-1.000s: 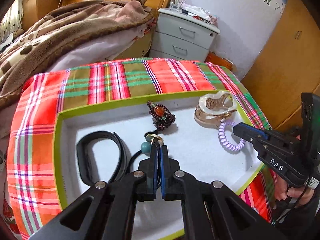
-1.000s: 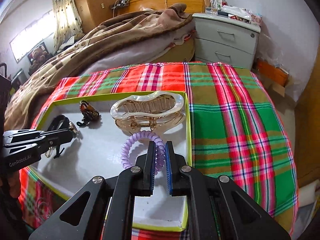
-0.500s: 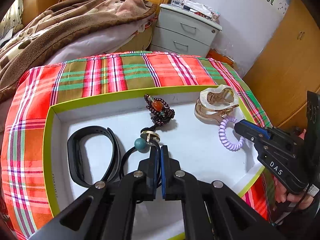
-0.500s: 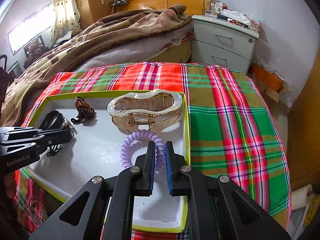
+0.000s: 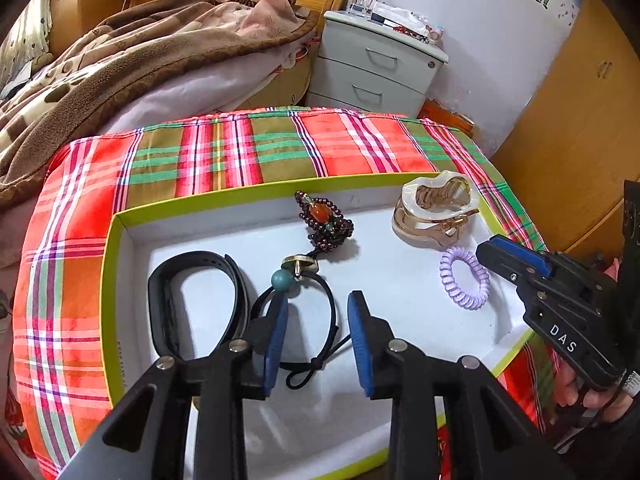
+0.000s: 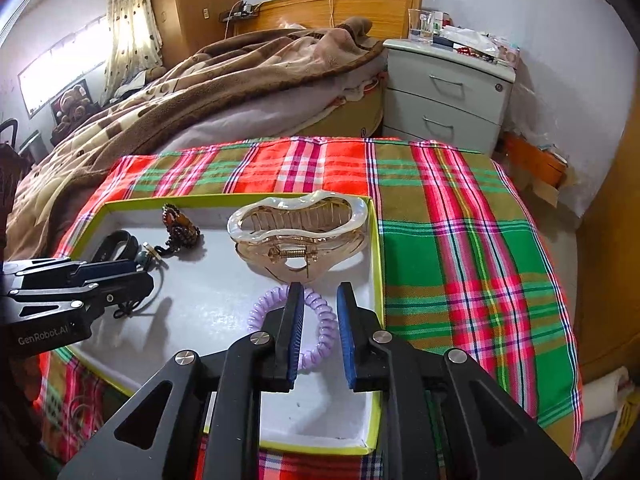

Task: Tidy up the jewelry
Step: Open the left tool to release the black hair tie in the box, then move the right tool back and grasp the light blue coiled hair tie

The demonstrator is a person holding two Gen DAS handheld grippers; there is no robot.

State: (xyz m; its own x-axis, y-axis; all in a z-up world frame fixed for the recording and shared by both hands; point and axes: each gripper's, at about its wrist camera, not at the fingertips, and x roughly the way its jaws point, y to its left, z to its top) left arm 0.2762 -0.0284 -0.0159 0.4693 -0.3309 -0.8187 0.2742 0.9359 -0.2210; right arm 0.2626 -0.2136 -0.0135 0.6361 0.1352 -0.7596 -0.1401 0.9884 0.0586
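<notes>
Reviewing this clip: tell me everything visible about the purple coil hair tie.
The purple coil hair tie is a lilac spiral ring of glossy, plastic-looking coils. It lies flat on the white floor of the green-rimmed tray, just in front of the pearly claw clip. The right gripper straddles its near-right arc; its jaws are opening, pads not pressing it.

Bedroom: wooden bed headboard (image 6: 356,2) against white wall (image 6: 520,8), rumpled brown patterned blanket (image 6: 192,80) over the bed. Pale grey two-drawer nightstand (image 6: 448,100) beside it with cluttered top, orange-brown wooden wardrobe (image 5: 572,120) at right in left view. Daylight from window (image 6: 60,68) with dotted curtain (image 6: 132,28); red-green plaid cloth (image 6: 460,216) covers the table.
</notes>
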